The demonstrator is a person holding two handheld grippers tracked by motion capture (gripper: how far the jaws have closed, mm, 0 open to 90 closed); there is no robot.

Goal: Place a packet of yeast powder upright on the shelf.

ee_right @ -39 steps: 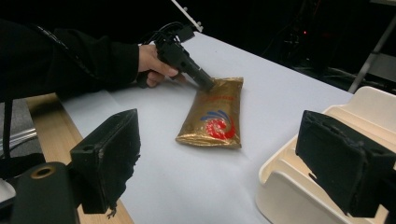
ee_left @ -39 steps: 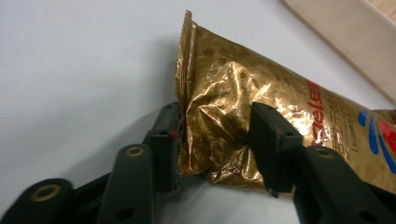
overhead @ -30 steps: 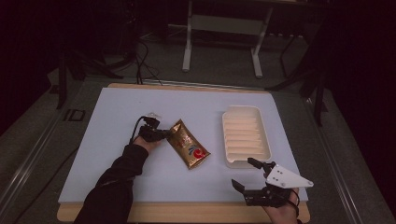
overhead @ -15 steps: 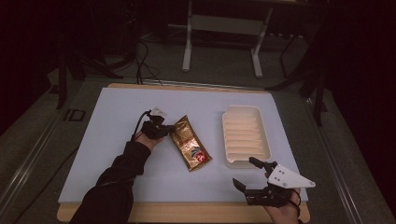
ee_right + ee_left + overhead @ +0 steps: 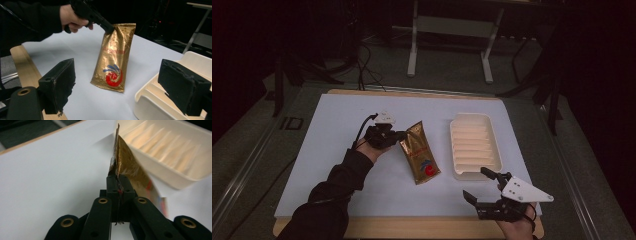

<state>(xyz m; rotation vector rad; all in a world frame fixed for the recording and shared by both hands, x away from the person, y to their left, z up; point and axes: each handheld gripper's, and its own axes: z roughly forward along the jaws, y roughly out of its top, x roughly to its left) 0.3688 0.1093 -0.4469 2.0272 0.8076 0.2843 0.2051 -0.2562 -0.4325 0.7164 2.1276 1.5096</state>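
You are wearing a dark, long sleeve (image 5: 329, 192) that is bunching in folds at your left wrist. Your left gripper (image 5: 399, 136) is showing as matte black, with a small pale plate on top and a thin black cable looping off its back. In the left gripper view its linkage arms are carrying brass-ringed pivot holes, and a small red mark is sitting on the seam between the pads. Your right gripper (image 5: 476, 184) is wearing a light grey three-cornered plate dotted with dark screws, and its black blocky pads (image 5: 60, 83) are looking scuffed and frayed at the edges.
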